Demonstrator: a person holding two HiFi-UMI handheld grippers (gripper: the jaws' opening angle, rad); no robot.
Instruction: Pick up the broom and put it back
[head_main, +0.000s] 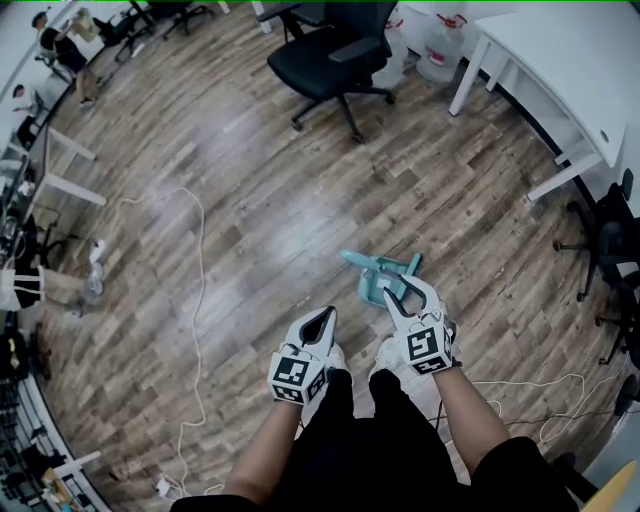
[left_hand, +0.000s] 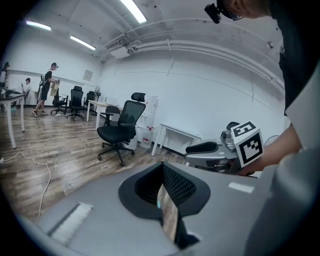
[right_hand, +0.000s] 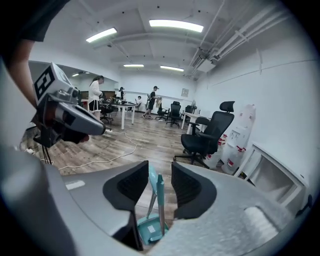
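A teal broom (head_main: 368, 264) stands with its teal dustpan (head_main: 380, 288) on the wood floor, just ahead of my hands. My right gripper (head_main: 400, 288) hovers over them with its jaws open. In the right gripper view the broom's handle (right_hand: 159, 195) rises between the two pads without either pad pressing on it, and the dustpan (right_hand: 149, 231) sits below. My left gripper (head_main: 327, 313) is to the left of the broom, apart from it, with its fingertips together and nothing between them (left_hand: 162, 168).
A black office chair (head_main: 335, 55) stands farther ahead, and white tables (head_main: 560, 60) with water jugs (head_main: 440, 45) sit at the back right. A white cable (head_main: 200, 270) runs along the floor at left. More chairs (head_main: 610, 250) stand at the right edge.
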